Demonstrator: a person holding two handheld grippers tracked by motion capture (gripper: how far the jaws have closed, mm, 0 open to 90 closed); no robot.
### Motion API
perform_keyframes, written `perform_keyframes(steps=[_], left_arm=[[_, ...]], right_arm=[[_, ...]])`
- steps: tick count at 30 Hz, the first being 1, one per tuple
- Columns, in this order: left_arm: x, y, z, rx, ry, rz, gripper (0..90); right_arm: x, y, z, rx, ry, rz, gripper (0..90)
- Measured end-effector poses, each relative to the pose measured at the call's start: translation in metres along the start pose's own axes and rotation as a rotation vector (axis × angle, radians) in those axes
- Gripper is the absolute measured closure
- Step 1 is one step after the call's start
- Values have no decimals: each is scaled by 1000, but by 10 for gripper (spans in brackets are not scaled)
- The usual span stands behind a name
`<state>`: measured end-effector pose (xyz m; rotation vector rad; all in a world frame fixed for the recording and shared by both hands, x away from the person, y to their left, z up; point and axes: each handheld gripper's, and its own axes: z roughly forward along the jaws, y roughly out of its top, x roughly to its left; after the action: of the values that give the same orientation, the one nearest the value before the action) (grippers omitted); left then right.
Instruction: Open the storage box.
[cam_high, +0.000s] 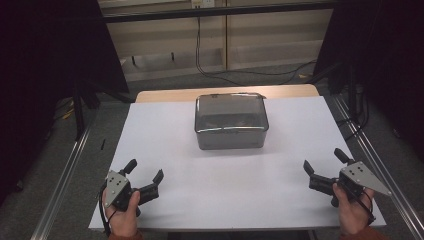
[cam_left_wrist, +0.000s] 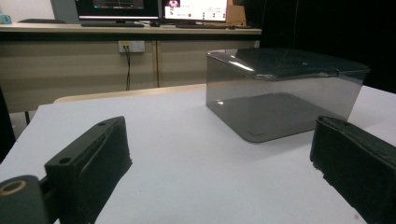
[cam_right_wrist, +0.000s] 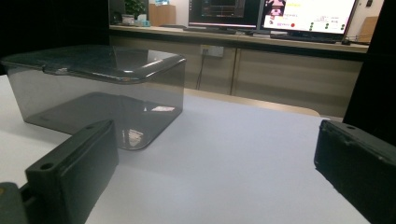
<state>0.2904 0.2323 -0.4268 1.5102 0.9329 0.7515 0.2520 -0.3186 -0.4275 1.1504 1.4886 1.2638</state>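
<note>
A smoky, see-through box (cam_high: 231, 122) with a matching lid (cam_high: 230, 111) sits on the white table (cam_high: 165, 130), towards the far edge and about centred between the sides. The lid lies flat and closed over the rim. From the high view something dark with a touch of orange shows dimly through the top, but what it is cannot be made out; from the left gripper view (cam_left_wrist: 285, 93) and the right gripper view (cam_right_wrist: 100, 91) the tinted walls show little beyond the dark floor of the box.

The left gripper (cam_high: 145, 172) rests at the near left corner of the table, held in the person's left hand (cam_high: 121, 212), its jaws spread wide with nothing between them. The right gripper (cam_high: 325, 160) sits at the near right corner in the right hand (cam_high: 352, 210), jaws likewise spread and bare. Both are well apart from the box, each pointing inward towards it.

A broad stretch of bare white surface lies between the grippers and the box, and on both sides of it. Beyond the far edge a strip of wooden tabletop (cam_high: 170, 95) shows. Metal rails (cam_high: 62, 172) run along the left and right sides of the table, close to its edges.
</note>
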Motion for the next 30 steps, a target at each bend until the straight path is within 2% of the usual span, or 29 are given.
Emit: perform_keyframes(steps=[9, 14, 17, 18, 21, 23, 24, 26, 30], left_arm=[[-1, 0, 1, 5, -4, -2, 44], [-2, -1, 2, 8, -11, -5, 44], [-2, -1, 3, 12, -17, -8, 44], [-2, -1, 3, 14, -18, -7, 44], [-2, -2, 3, 18, -18, -7, 43], [-3, -1, 3, 13, -11, -18, 33], [-2, -1, 3, 10, -6, -36, 27], [-2, -2, 3, 14, -4, -39, 27], [-4, -2, 3, 11, -17, -37, 27]], right_arm=[[0, -1, 2, 7, 36, 24, 0], [1, -2, 3, 17, 67, 21, 0], [1, -2, 5, 30, 69, 17, 0], [2, -3, 7, 33, 88, 28, 0], [3, -2, 9, 34, 99, 26, 0], [4, -3, 10, 42, 118, 23, 0], [5, -3, 11, 59, 142, 20, 0], [6, -3, 12, 63, 164, 29, 0], [10, -2, 15, 58, 162, 15, 0]])
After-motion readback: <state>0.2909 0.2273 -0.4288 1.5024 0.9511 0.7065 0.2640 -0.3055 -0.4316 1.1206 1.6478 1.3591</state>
